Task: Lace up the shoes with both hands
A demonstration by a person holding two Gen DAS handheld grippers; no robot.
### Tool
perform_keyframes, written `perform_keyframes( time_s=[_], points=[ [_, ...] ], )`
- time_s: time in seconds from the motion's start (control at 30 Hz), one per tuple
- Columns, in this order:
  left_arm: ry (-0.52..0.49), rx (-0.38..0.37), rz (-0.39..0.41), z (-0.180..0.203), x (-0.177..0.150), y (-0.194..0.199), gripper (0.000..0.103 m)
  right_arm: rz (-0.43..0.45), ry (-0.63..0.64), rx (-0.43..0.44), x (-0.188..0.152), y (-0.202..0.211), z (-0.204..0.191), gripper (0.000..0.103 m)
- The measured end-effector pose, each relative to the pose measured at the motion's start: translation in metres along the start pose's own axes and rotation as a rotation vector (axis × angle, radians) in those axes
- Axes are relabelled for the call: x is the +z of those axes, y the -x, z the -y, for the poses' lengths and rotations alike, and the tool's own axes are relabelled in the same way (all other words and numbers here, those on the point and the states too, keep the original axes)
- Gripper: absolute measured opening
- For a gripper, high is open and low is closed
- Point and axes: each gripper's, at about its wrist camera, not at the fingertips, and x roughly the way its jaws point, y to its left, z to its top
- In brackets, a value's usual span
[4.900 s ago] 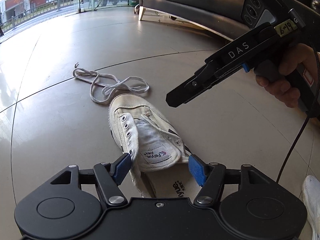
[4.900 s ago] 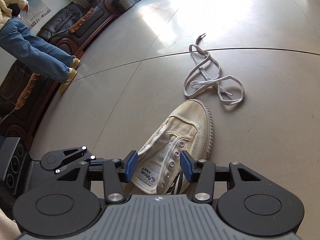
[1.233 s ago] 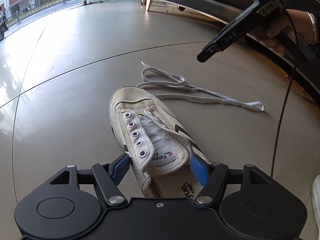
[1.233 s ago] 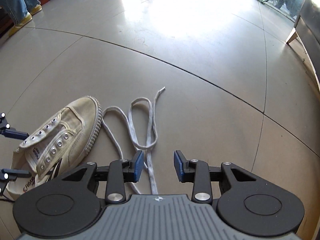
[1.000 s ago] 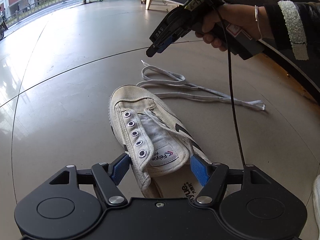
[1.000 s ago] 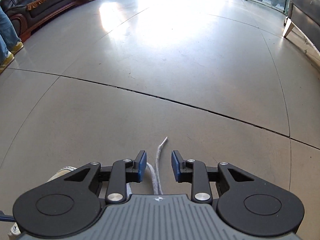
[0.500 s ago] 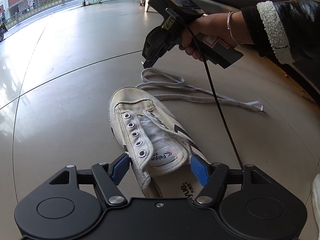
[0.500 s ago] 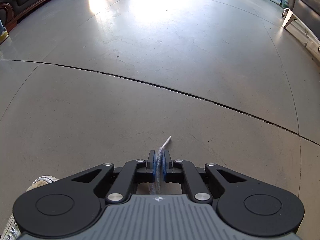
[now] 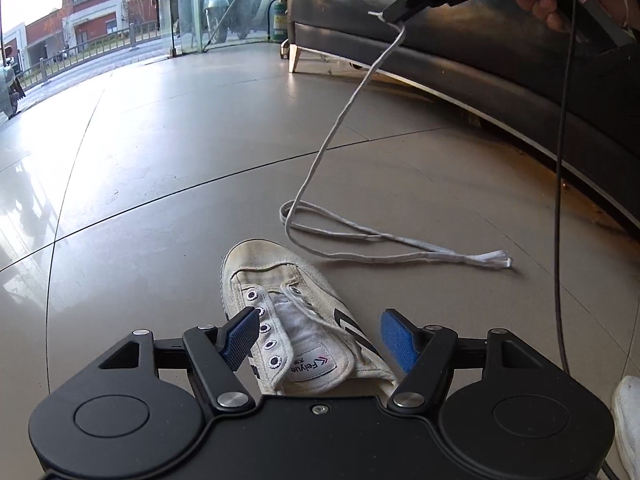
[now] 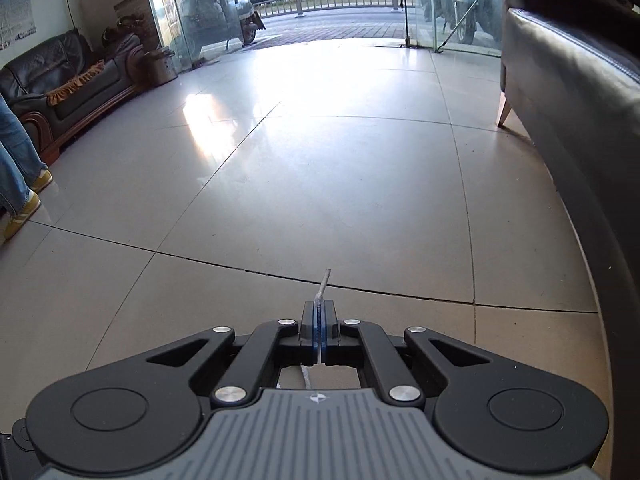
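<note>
Since half a second ago the right gripper (image 10: 319, 330) has risen off the tiled floor (image 9: 160, 184), clamped on the tip of the white shoelace (image 9: 340, 120), which now trails down to loops beside the shoe's toe. The cream canvas sneaker (image 9: 296, 320), its tongue label reading "Feiyue", lies between the spread fingers of the left gripper (image 9: 320, 340), which grips nothing.

The left wrist camera sits low, looking closely down over a white sneaker (image 9: 296, 316) across the floor toward a black sofa (image 9: 500, 64). The right wrist camera is raised higher, facing the glass entrance (image 10: 320, 4). Both share the sofa, the shoelace (image 9: 344, 120) and tiled floor (image 10: 320, 184).
</note>
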Motion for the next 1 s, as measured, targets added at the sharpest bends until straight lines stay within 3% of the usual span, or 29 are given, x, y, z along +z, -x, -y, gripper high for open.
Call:
perform_keyframes(
  time_s=[0.17, 0.27, 0.33, 0.43, 0.57, 0.7, 0.8, 0.9, 0.97, 1.0],
  points=[
    [0.037, -0.029, 0.012, 0.000, 0.007, 0.002, 0.064, 0.221, -0.002, -0.112, 0.032, 0.131, -0.012, 0.002],
    [0.060, -0.047, 0.019, 0.000, 0.011, 0.004, 0.064, 0.340, -0.020, -0.175, 0.043, 0.185, -0.017, 0.002],
    [0.075, -0.059, 0.024, 0.000, 0.014, 0.005, 0.064, 0.375, 0.010, -0.210, 0.039, 0.194, -0.021, 0.002],
    [0.091, -0.069, -0.009, -0.005, 0.020, -0.003, 0.063, 0.325, 0.057, -0.159, 0.016, 0.147, -0.016, 0.002],
    [0.098, -0.051, -0.100, -0.010, 0.028, -0.022, 0.063, 0.185, 0.045, 0.017, -0.043, 0.063, 0.004, 0.002],
    [0.131, -0.086, -0.212, -0.016, 0.032, -0.037, 0.062, 0.022, -0.055, 0.215, -0.114, -0.063, 0.015, 0.002],
    [0.118, -0.085, -0.284, -0.015, 0.034, -0.044, 0.061, -0.056, -0.048, 0.313, -0.143, -0.134, 0.011, 0.002],
    [0.136, -0.066, -0.330, -0.015, 0.034, -0.049, 0.050, -0.110, -0.049, 0.425, -0.151, -0.167, 0.002, 0.002],
    [0.187, -0.044, -0.350, -0.019, 0.033, -0.059, 0.045, -0.129, 0.018, 0.482, -0.153, -0.179, -0.007, 0.002],
    [0.217, -0.034, -0.363, -0.020, 0.030, -0.064, 0.034, -0.143, 0.055, 0.518, -0.152, -0.185, -0.010, 0.002]
  ],
)
